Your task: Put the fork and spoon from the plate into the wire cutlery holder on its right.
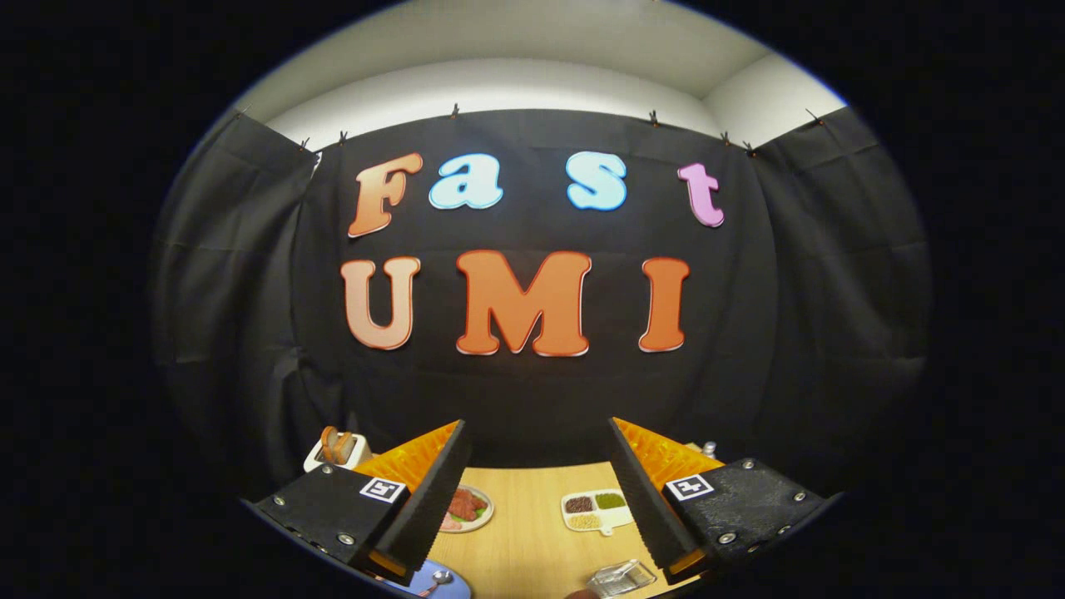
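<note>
The gripper [539, 491] is held level with its fingers spread wide and nothing between them, likely an approach pose. At seven o'clock from the fingers lies the round blue plate [449, 582] with a metal spoon [438, 580] on it; the fork can't be made out. At five o'clock is the wire cutlery holder [620, 576]. At twelve o'clock, on the wooden table [524, 541], lies a white divided tray [594, 509].

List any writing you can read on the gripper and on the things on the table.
No readable text.
Gripper, open above the table, nothing between its fingers: each finger bears a square marker, a coded pattern, not words.
Sectioned dish, wire holder: no writing visible.
</note>
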Motion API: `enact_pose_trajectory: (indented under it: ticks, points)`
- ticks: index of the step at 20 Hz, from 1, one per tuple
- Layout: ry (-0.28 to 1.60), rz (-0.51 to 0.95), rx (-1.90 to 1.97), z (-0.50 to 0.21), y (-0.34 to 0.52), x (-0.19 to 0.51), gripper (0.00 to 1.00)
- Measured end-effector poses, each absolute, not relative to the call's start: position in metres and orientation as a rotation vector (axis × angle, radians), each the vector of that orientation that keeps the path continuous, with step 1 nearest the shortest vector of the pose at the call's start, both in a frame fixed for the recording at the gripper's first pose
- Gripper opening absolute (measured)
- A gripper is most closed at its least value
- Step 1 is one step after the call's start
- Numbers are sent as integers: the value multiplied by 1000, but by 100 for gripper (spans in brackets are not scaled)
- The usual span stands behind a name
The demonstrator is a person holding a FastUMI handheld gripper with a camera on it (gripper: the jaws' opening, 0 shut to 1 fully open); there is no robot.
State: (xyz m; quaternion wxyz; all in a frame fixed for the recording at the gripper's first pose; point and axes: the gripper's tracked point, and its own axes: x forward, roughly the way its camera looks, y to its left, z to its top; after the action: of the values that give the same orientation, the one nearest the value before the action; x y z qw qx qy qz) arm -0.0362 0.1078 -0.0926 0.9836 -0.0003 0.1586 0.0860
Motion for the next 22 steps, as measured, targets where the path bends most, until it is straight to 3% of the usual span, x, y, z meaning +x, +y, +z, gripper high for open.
enact_pose_trajectory:
  ticks: [11, 15, 22]
  points:
    - [913, 336, -35, -243, 184, -126, 97]
    - [1169, 389, 10, -289, 212, -185, 85]
    - [1408, 391, -41, -360, 232, -253, 81]
